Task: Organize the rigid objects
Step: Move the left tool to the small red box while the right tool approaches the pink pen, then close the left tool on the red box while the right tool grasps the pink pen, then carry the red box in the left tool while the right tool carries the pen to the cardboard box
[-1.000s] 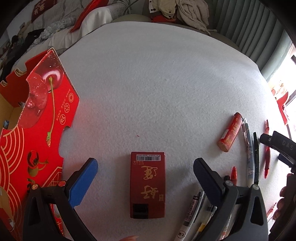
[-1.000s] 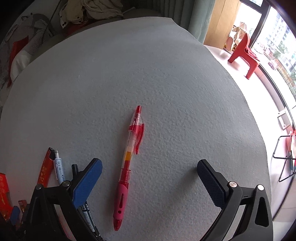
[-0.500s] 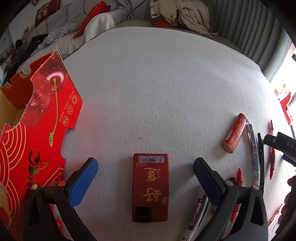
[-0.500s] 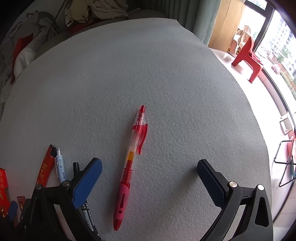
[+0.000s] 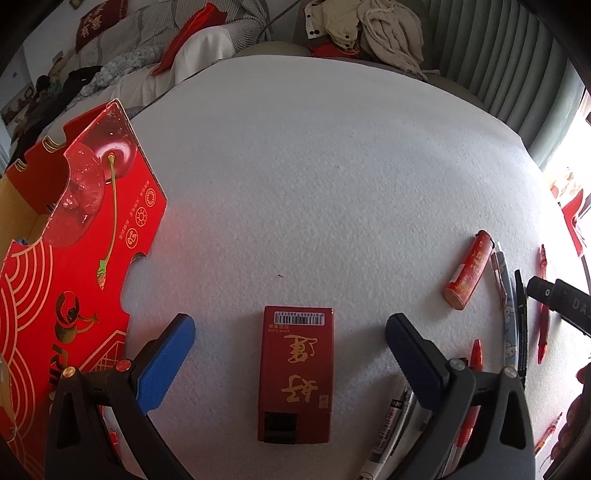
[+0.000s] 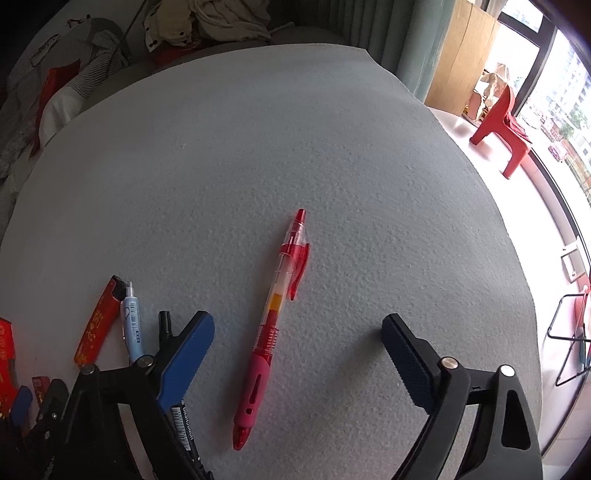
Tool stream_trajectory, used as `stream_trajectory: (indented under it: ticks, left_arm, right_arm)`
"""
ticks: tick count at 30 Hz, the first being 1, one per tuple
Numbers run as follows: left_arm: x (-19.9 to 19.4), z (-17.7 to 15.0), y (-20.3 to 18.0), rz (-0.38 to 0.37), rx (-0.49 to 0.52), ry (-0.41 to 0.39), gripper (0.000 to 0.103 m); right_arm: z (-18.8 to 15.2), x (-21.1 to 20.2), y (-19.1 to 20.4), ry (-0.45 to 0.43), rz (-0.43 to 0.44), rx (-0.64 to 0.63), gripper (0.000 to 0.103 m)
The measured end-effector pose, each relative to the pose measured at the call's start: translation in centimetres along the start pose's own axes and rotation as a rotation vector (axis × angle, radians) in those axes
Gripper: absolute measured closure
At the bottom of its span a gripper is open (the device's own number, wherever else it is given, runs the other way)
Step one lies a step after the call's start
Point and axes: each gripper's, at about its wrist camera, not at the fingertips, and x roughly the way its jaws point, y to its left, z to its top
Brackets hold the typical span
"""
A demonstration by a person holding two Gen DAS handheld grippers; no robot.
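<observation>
A red pen [image 6: 273,325] with a pink grip lies on the white table, pointing away from me. My right gripper [image 6: 297,321] straddles its lower half. The jaws are closing, and the pads stand clear of the pen on both sides. A dark red pack [image 5: 295,373] with gold characters lies flat between the open fingers of my left gripper [image 5: 290,321], untouched. A red lighter [image 5: 469,269] and several pens [image 5: 508,306] lie to the pack's right.
A red printed carton [image 5: 74,258] with a cherry picture stands open at the left table edge. Bedding and clothes [image 5: 362,26] are piled beyond the far edge. A red plastic chair [image 6: 502,122] stands by the window on the right. The lighter [image 6: 98,325] and a blue pen [image 6: 133,325] lie left of the right gripper.
The right gripper's fingers have drawn slightly closer together around the red pen. The left view has tilted a little, so the red pack sits slightly lower in the frame.
</observation>
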Motion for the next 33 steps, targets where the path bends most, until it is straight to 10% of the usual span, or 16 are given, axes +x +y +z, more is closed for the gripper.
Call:
stream_trajectory:
  ticks: [7, 11, 12, 33]
  left_arm:
    - [-0.4, 0.2, -0.7, -0.018, 0.016, 0.001, 0.013]
    - [-1.3, 0.0, -1.2, -0.042, 0.051, -0.019, 0.052]
    - [-1.4, 0.0, -1.2, -0.038, 0.054, -0.025, 0.065]
    - [-7.0, -2.4, -0.6, -0.108, 0.096, -0.101, 0.066]
  right_arm:
    - [-0.5, -0.8, 1.3, 0.000, 0.046, -0.062, 0.058]
    - [-1.1, -1.2, 1.2, -0.007, 0.074, -0.076, 0.092]
    - [-1.2, -1.3, 1.1, -0.009, 0.080, -0.074, 0.092]
    - [-7.7, -8.8, -5.8, -0.106, 0.314, 0.064, 0.092]
